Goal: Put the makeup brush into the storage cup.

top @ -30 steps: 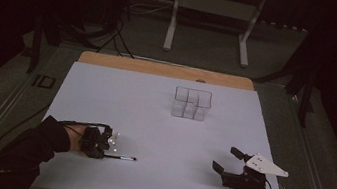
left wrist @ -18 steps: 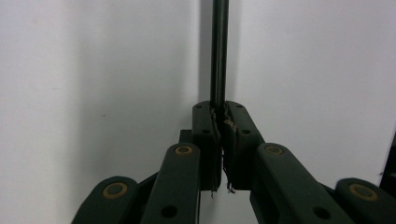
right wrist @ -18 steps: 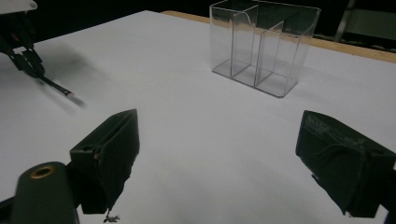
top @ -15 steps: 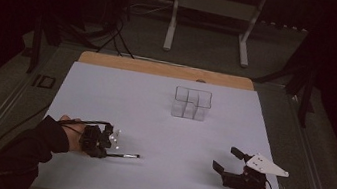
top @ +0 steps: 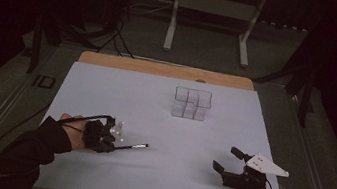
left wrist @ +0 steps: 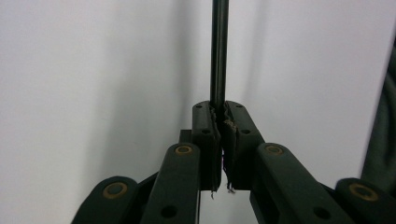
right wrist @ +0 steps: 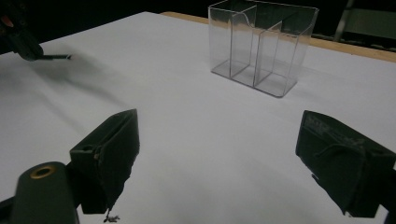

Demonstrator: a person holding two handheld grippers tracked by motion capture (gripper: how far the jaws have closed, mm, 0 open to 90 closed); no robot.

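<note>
My left gripper is at the front left of the white table, shut on a thin dark pen that sticks out to the right, just above the surface. In the left gripper view the two jaws meet around the pen, which runs straight ahead from the gripper. My right gripper rests at the front right, open, with nothing between its fingers. The right gripper view has those jaws wide apart, the pen far left, and a clear compartment box ahead.
The clear box stands upright at the middle back of the white table sheet. A wooden strip borders the far edge. A metal stand and cables lie on the floor behind.
The left gripper has lifted a little with the pen, whose tip now sits higher and slightly farther right. The right gripper has stayed put.
</note>
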